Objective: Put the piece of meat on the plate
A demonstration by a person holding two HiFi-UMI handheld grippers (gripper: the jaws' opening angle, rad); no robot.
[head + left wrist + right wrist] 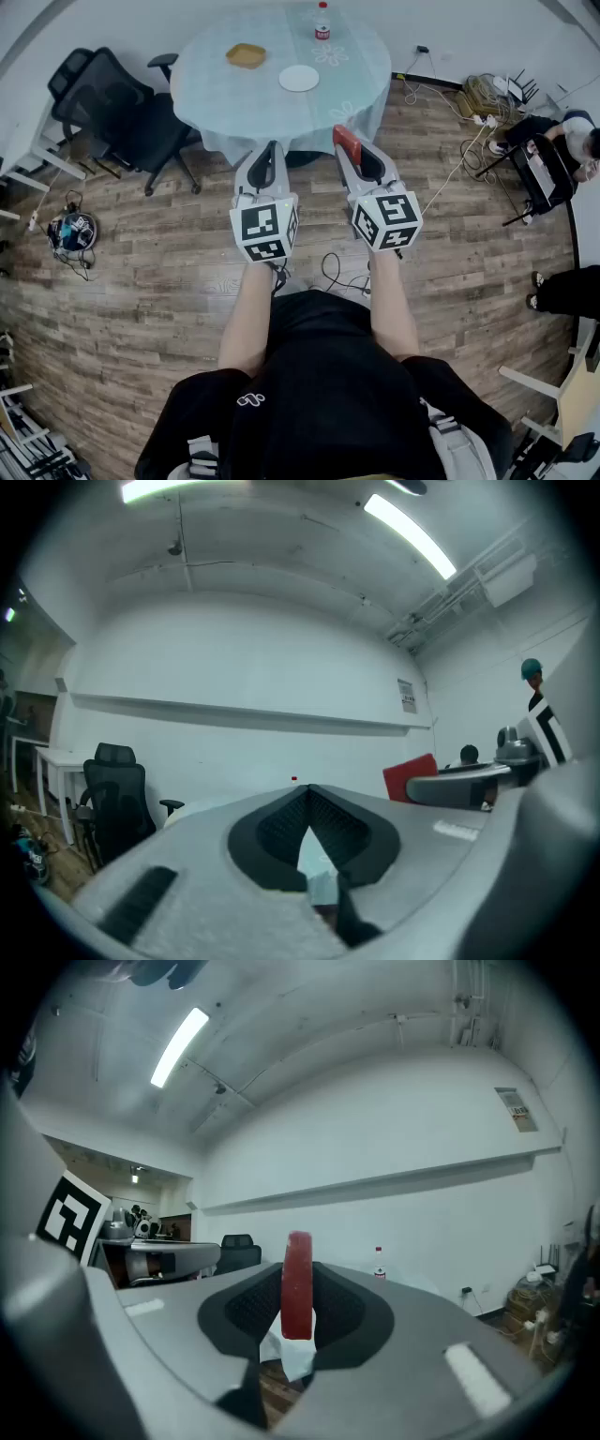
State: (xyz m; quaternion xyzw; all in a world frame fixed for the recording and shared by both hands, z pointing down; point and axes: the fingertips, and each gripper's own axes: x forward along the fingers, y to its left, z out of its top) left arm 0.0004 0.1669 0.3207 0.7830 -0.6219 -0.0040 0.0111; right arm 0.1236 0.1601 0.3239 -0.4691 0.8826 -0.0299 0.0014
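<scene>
**One piece of meat [297, 1288] sitting in the right tongs [298, 1265], well short of the plate [299, 79]**

The red slab is standing on edge between the right tongs' dark pads, which are pressing on both of its flat faces. Its far end is poking out past the tips. It is hanging on the near side of the plate and well apart from it, just at the counter's [234, 108] near edge, above the wooden floor [141, 281]. The plate, white and round, is lying on the counter's pale blue cloth. Left of the plate, a shallow tan bowl [246, 55] is sitting. Beyond the plate and slightly right, a small bottle [322, 21] with a red cap is standing upright. The left tongs [308, 789] are hovering beside the right pair, nearer than the plate, their tips meeting with nothing between them. Far left of the plate, a black office chair [112, 98] is standing by the counter.
</scene>
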